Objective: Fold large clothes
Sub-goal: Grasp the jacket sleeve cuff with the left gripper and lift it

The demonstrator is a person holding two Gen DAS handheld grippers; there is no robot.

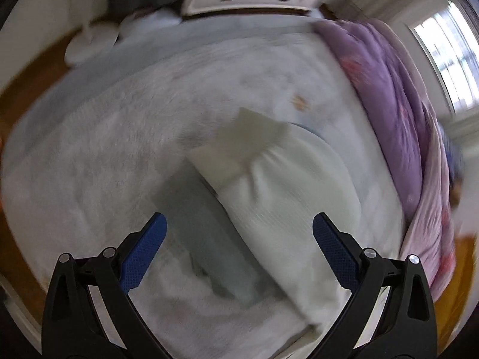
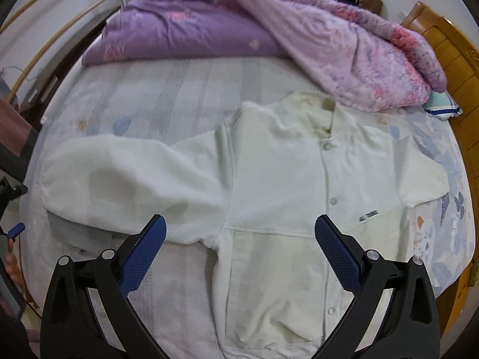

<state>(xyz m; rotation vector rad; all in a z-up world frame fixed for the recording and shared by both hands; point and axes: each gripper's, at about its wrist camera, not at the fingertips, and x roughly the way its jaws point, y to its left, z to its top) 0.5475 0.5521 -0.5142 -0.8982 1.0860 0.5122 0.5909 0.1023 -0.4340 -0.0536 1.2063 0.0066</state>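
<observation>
Item: pale jacket, spread face-up on bed | Handling: likely soft, light, limp; take by sleeve cuff | Left gripper: fingers spread, empty | Right gripper: fingers spread, empty

A bed with a pale patterned sheet carries a white buttoned jacket spread flat and a bunched purple quilt.

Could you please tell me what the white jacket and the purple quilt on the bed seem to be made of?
Jacket: looks like soft, matte knit cotton or fleece; fine ribbed texture across the sleeve, snap buttons down the front. Quilt: probably padded printed cotton or polyester; puffy bulk, soft folds, floral pattern, slight sheen. Neither fibre can be confirmed.
</observation>
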